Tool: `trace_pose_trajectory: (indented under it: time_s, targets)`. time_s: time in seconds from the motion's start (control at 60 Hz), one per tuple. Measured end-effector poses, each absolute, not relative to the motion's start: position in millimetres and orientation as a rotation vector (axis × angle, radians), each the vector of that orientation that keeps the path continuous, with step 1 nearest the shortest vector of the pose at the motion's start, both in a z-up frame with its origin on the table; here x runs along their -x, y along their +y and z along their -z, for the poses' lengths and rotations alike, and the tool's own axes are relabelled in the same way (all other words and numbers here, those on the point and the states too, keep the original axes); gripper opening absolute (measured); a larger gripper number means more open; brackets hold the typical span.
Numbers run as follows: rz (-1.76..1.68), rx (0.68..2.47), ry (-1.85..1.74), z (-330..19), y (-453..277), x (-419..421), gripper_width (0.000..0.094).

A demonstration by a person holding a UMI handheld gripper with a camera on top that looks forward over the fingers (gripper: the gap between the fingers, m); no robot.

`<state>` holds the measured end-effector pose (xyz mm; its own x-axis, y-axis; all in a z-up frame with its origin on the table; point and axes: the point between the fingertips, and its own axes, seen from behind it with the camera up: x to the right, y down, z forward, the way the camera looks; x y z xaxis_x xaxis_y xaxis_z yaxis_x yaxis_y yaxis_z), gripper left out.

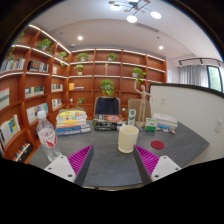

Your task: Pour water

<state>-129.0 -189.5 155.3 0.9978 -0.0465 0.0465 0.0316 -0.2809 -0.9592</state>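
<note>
A cream paper cup point(127, 138) stands upright on the grey table point(110, 165), just ahead of my fingers and a little right of the middle. A clear plastic bottle with a red-and-white label point(47, 139) stands at the table's left side, beyond my left finger. My gripper point(113, 160) is open and empty, its magenta pads point(80, 156) wide apart, with bare tabletop between them.
A small red lid point(157, 144) lies on the table right of the cup. Boxes and small items point(72, 121) line the table's far edge. Red bookshelves point(30, 95) fill the left wall and back. A white partition point(195, 110) stands at right.
</note>
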Motion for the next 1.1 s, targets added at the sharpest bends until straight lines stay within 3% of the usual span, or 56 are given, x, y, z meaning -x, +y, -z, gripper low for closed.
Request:
trace_pose_trajectory:
  time_s: [0.1,0.117,0.15,0.183,0.35,0.717,0.933,0.983,1.083,1.1]
  targets:
    - [0.050,1.822,0.044,-131.9,-202.9,154.8,0.0843]
    - [0.044,1.825,0.042,-151.8,-187.4,144.0,0.0843]
    - [0.020,1.819,0.046,-120.2,-205.7,175.5,0.0842]
    - [-0.007,1.818,0.038,-109.5,-209.8,194.1,0.0841]
    - [-0.098,1.812,-0.075,-84.4,-210.0,278.1,0.0849]
    - [-0.193,1.703,-0.134,-116.9,-142.8,367.6,0.0849]
    - [-0.163,1.716,-0.163,-109.3,-112.4,384.5,0.0843]
    - [-0.146,1.718,-0.159,-105.5,-106.0,381.3,0.0802]
    - [-0.078,1.715,-0.136,-106.5,-98.2,369.5,0.0547]
    - [-0.078,1.712,-0.141,-105.3,-101.1,367.5,0.0548]
